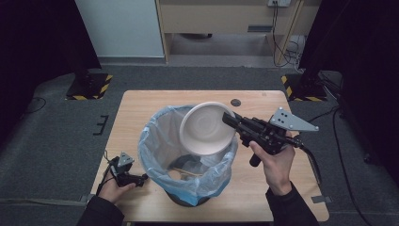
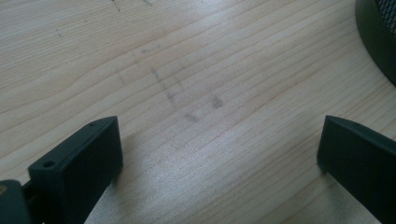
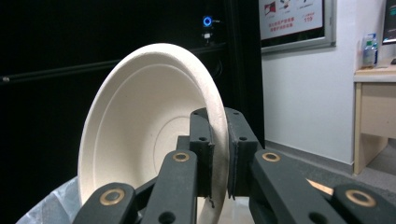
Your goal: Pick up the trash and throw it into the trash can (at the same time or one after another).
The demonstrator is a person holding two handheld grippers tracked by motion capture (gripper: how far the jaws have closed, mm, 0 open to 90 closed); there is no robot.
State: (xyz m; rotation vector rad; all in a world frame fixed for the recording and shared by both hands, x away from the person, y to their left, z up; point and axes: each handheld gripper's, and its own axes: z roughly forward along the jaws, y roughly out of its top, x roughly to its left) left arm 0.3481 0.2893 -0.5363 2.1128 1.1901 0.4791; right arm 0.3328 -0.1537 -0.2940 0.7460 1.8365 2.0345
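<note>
The right gripper [image 1: 229,118] has its fingers [image 3: 203,154] closed tight on the rim of a white paper bowl [image 1: 207,128]. In the right gripper view the rim passes between the two black pads, one pad on the inside of the bowl [image 3: 144,126] and one on the outside. The bowl stands nearly on its edge, and in the high view its hollow side faces the camera. It hangs above the mouth of a black bin [image 1: 190,197] lined with a pale blue plastic bag [image 1: 155,141], over the far right part of the opening. The lower rim of the bowl is close to the edge of the bag, but I cannot tell if they touch. Some dark things and a thin stick lie at the bottom of the bin.

The left gripper [image 1: 141,178] rests low near the front left corner of the table [image 1: 136,106], just beside the bin. Its fingers [image 2: 88,158] stand wide apart with only bare wood between them, and the dark mesh base of the bin [image 2: 378,32] shows at the upper right corner of the left gripper view.

The bin takes the middle of the table. There is free wood behind it, on the left side and on the right side, where the right hand [image 1: 277,165] is. The front edge of the table is very near to the foot of the bin.
</note>
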